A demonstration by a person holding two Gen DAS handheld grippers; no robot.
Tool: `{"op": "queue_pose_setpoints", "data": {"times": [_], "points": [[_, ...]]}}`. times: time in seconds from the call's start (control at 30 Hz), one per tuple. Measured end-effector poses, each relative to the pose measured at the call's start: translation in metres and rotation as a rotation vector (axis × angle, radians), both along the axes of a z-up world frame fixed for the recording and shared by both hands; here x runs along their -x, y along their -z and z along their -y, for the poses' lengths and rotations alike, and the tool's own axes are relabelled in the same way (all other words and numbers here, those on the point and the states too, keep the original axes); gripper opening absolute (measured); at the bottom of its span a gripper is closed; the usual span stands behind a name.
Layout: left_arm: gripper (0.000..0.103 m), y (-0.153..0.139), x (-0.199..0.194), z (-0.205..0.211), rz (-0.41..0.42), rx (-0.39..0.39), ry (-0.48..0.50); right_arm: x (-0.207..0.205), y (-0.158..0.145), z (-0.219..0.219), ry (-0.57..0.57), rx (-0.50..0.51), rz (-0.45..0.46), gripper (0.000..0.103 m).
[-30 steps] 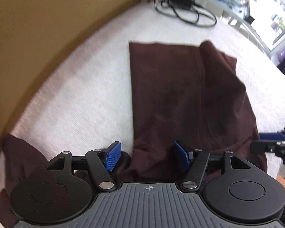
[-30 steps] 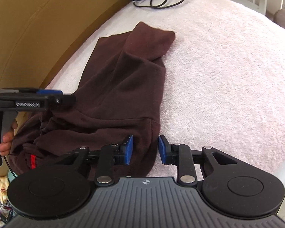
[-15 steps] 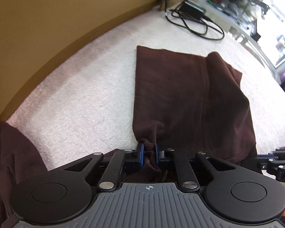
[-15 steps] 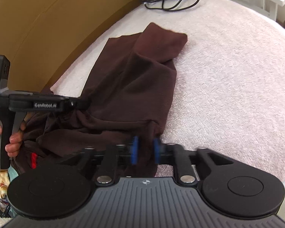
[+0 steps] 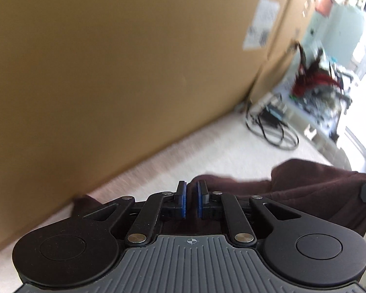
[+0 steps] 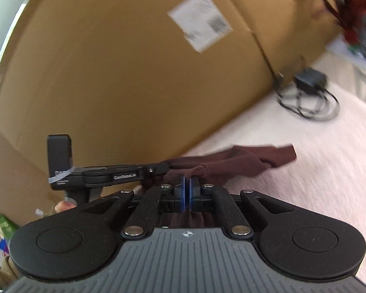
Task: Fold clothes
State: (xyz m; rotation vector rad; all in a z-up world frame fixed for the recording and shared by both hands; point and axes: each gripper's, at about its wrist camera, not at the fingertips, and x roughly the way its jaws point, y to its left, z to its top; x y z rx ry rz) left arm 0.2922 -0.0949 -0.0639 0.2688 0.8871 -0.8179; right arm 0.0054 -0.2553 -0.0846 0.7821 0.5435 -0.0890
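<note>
A dark brown garment [image 5: 310, 185] lies partly lifted off the pale textured bed surface [image 5: 207, 153]. My left gripper [image 5: 191, 196] is shut on its near edge, brown cloth bunched between the blue pads. In the right wrist view my right gripper [image 6: 187, 190] is shut on another part of the same garment [image 6: 234, 162], whose far end trails onto the surface. The left gripper [image 6: 162, 167] shows there from the side, just left of my right one, raised with cloth hanging from it. A person's fingers [image 6: 64, 205] hold its handle.
A large brown cardboard box [image 5: 109, 73] with a white label [image 6: 200, 22] stands close behind the bed surface. A black charger with coiled cables [image 6: 310, 92] lies at the far right. Cluttered shelves and a bright window [image 5: 353, 85] lie beyond.
Both grippers closed on the garment's near edge, then rose and tilted upward, lifting the cloth off the surface. The views now face the cardboard box instead of looking down on the spread garment.
</note>
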Motion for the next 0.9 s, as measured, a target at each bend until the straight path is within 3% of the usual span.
{"op": "queue_pose_setpoints", "data": {"times": [0.17, 0.3, 0.37, 0.43, 0.5, 0.6, 0.73, 0.8, 0.9], "points": [[0.003, -0.047, 0.001, -0.04, 0.07, 0.114, -0.117, -0.017, -0.042, -0.01, -0.082, 0.073, 0.105, 0.003], [0.003, -0.067, 0.006, -0.066, 0.117, 0.122, -0.172, -0.029, -0.065, -0.011, -0.142, 0.11, 0.153, 0.003], [0.006, -0.062, 0.008, -0.073, 0.106, 0.098, -0.181, -0.036, -0.073, -0.011, -0.166, 0.132, 0.17, 0.003], [0.029, -0.05, 0.01, -0.074, 0.084, 0.059, -0.185, -0.042, -0.078, -0.009, -0.186, 0.157, 0.172, 0.003], [0.034, -0.029, 0.01, -0.068, 0.046, -0.003, -0.177, -0.049, -0.078, -0.008, -0.202, 0.163, 0.159, 0.003], [0.052, 0.007, 0.012, -0.055, -0.025, -0.078, -0.136, -0.054, -0.075, -0.007, -0.221, 0.164, 0.14, 0.003], [0.072, 0.037, 0.021, -0.047, -0.104, -0.101, -0.068, -0.051, -0.075, -0.008, -0.231, 0.157, 0.125, 0.003], [0.078, 0.042, 0.027, -0.045, -0.111, -0.09, -0.04, -0.052, -0.076, -0.006, -0.229, 0.161, 0.118, 0.003], [0.077, 0.049, 0.032, -0.043, -0.082, -0.094, -0.049, -0.053, -0.077, -0.004, -0.235, 0.166, 0.109, 0.003]]}}
